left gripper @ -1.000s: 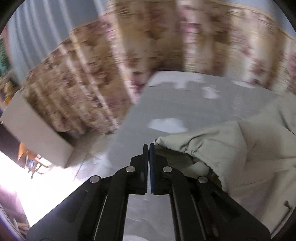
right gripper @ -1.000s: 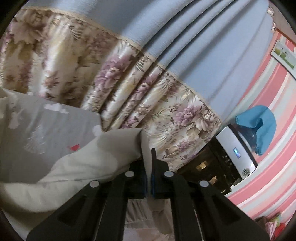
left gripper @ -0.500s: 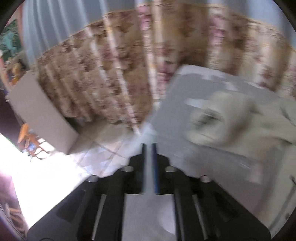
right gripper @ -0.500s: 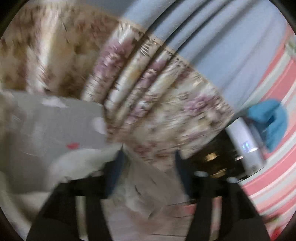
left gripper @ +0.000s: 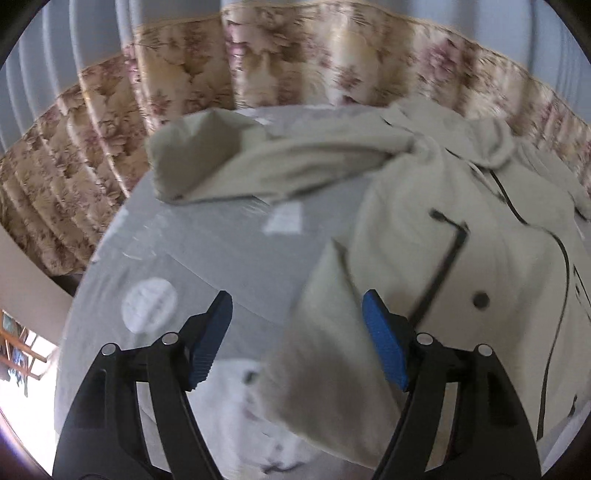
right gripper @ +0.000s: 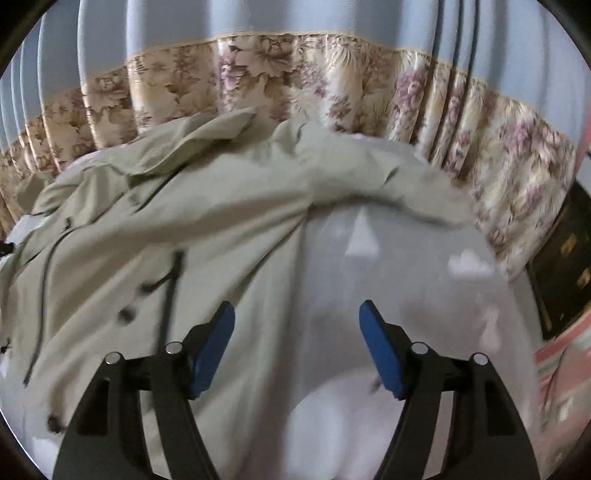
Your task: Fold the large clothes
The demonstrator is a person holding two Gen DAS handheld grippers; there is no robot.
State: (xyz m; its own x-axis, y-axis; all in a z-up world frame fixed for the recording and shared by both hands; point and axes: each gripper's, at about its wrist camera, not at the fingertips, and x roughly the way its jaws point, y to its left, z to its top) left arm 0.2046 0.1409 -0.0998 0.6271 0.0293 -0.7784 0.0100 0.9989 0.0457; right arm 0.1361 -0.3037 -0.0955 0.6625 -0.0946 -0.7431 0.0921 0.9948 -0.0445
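Observation:
A large beige coat [left gripper: 461, 236] with dark piping and buttons lies spread on a grey cloth-covered table [left gripper: 207, 243]. One sleeve [left gripper: 258, 158] stretches to the far left. My left gripper [left gripper: 297, 314] is open above the coat's near left corner, which bulges up between the jaws. In the right wrist view the coat [right gripper: 155, 236] covers the left half, its other sleeve [right gripper: 373, 177] arching to the far right. My right gripper [right gripper: 297, 321] is open and empty over the coat's right edge and the bare table [right gripper: 424, 295].
Floral curtains [left gripper: 295, 62] with blue upper panels [right gripper: 295, 22] hang right behind the table. A dark cabinet [right gripper: 565, 266] stands at the right. The floor drops away at the table's left edge [left gripper: 70, 325].
Both grippers were shut on the coat, holding it up. They have opened and let go, and the coat now lies spread on the table. Both views have tilted down.

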